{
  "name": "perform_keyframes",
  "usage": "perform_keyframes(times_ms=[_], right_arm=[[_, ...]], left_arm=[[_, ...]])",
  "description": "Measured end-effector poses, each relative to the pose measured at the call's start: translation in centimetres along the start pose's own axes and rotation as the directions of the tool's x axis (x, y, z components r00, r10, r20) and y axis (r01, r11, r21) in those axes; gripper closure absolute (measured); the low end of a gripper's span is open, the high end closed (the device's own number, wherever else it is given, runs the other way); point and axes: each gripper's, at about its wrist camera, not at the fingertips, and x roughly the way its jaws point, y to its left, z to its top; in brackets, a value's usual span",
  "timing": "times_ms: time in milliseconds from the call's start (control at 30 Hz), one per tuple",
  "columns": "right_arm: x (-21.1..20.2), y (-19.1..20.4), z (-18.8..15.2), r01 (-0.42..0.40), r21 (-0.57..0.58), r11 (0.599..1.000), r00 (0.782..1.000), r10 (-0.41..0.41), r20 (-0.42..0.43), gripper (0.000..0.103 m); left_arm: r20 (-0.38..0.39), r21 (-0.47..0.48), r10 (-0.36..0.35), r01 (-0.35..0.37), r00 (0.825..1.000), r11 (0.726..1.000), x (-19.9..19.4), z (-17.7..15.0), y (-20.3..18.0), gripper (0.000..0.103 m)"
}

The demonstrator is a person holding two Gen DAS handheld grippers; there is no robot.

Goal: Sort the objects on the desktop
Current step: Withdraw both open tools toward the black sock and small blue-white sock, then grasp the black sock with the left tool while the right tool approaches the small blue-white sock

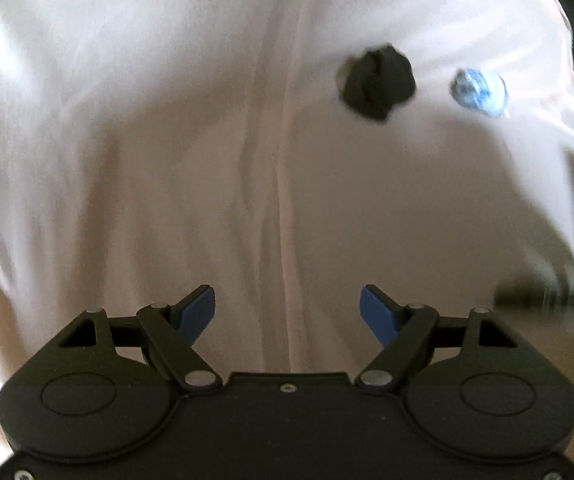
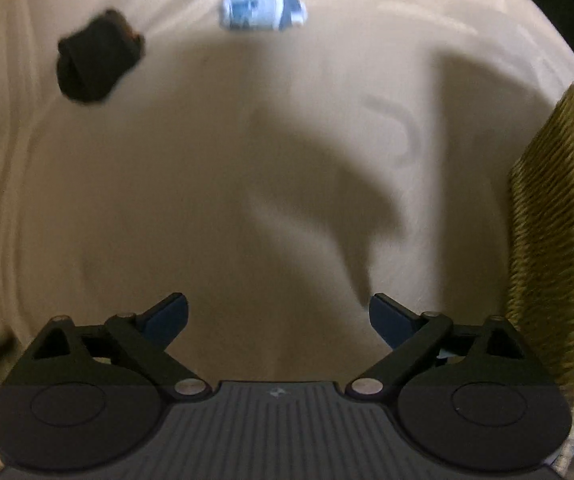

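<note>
Cloth: a pale, wrinkled cloth [image 1: 167, 160] covers the bench and fills both views; a long crease runs down its middle in the left wrist view.
Basket: a woven, straw-coloured basket wall [image 2: 547, 240] stands at the right edge of the right wrist view, just beside the right claw; its contents cannot be made out.
Left claw: the left claw [image 1: 286, 312] hangs over bare cloth, pointing forward and down at the bench; blue-padded fingers [image 1: 195, 314] spread wide, nothing between them.
Right claw: the right claw [image 2: 279, 320] is held above the cloth in the same forward-tilted pose; fingers [image 2: 167, 318] wide apart, empty; its shadow falls on the cloth ahead.
Black object: a dark, crumpled lump [image 1: 377, 82] lies on the cloth, ahead and right of the left claw; ahead and left of the right claw [image 2: 97, 68]. Blurred, kind unclear.
Blue-white object: a small blue-and-white item [image 1: 479, 88] lies near the black lump, to its right, apart from it; in the right wrist view [image 2: 261, 2] it sits far ahead. Blurred.
</note>
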Motion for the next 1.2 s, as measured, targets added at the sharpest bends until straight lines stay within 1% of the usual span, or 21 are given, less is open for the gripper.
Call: perform_keyframes(times_ms=[33,133,200,267,333,433,533,600,700,733,767,800,833,867,967,1067,1200], right_arm=[[-0.2,0.1,0.0,0.004,0.000,1.000,1.000,-0.004,0.007,0.004],[-1.3,1.1,0.4,-0.035,-0.045,0.998,0.998,0.038,0.047,0.005],[-1.8,1.9,0.6,-0.028,-0.072,0.997,0.997,0.034,0.076,0.005],[-2.0,2.6,0.8,-0.024,-0.100,0.995,0.996,0.033,0.086,0.005],[-2.2,3.1,0.8,-0.021,-0.117,0.993,0.996,0.031,0.087,0.010],[-2.4,2.9,1.0,-0.039,-0.117,0.992,0.995,0.049,0.083,0.014],[-2.7,2.0,0.6,-0.089,-0.088,0.992,0.991,0.097,0.091,0.016],[-3.0,1.7,0.6,-0.115,-0.065,0.991,0.988,0.121,0.094,0.019],[-3.1,1.7,0.8,-0.128,-0.054,0.990,0.985,0.133,0.106,0.025],[-3.2,1.7,0.9,-0.128,-0.053,0.990,0.985,0.134,0.112,0.029],[-3.2,1.6,0.9,-0.127,-0.053,0.991,0.984,0.132,0.119,0.031],[-3.2,1.6,1.1,-0.125,-0.053,0.991,0.983,0.131,0.126,0.035],[-3.2,1.6,1.3,-0.122,-0.053,0.991,0.983,0.128,0.132,0.038],[-3.3,1.6,1.2,-0.119,-0.052,0.992,0.982,0.125,0.139,0.038],[-4.0,1.4,1.0,-0.122,-0.043,0.992,0.979,0.127,0.157,0.038],[-4.3,1.0,0.8,-0.125,-0.031,0.992,0.978,0.128,0.165,0.038],[-3.9,0.7,1.0,-0.123,-0.014,0.992,0.979,0.124,0.162,0.038]], left_arm=[[0.020,0.008,0.009,-0.010,1.000,1.000,0.2,0.9,-0.2,0.028],[0.103,0.053,0.026,-0.032,0.994,0.998,0.7,3.4,-1.4,0.028],[0.149,0.096,0.048,-0.063,0.988,0.993,1.3,5.3,-2.7,0.028],[0.188,0.134,0.051,-0.077,0.981,0.988,2.0,7.0,-4.1,0.027],[0.216,0.176,0.054,-0.093,0.975,0.980,2.9,8.7,-5.6,0.026],[0.234,0.202,0.052,-0.101,0.971,0.974,4.4,11.1,-7.0,0.026],[0.228,0.205,0.042,-0.090,0.973,0.975,5.5,12.8,-7.9,0.026],[0.208,0.214,0.038,-0.083,0.977,0.973,6.5,13.8,-8.8,0.026],[0.176,0.255,0.033,-0.078,0.984,0.964,7.6,14.2,-10.1,0.027],[0.165,0.280,0.033,-0.079,0.986,0.957,8.0,14.1,-10.5,0.034],[0.157,0.302,0.031,-0.078,0.987,0.950,8.2,13.9,-10.7,0.051],[0.147,0.317,0.031,-0.077,0.989,0.945,8.3,13.5,-10.8,0.059],[0.138,0.322,0.031,-0.074,0.990,0.944,8.2,13.1,-10.7,0.073],[0.135,0.319,0.028,-0.071,0.990,0.945,8.0,12.6,-10.4,0.078],[0.128,0.287,-0.005,-0.032,0.992,0.957,6.3,10.9,-8.4,0.087],[0.085,0.236,-0.035,0.014,0.996,0.972,4.6,8.8,-5.5,0.089],[0.047,0.176,-0.034,0.025,0.998,0.984,2.9,5.7,-1.7,0.093]])
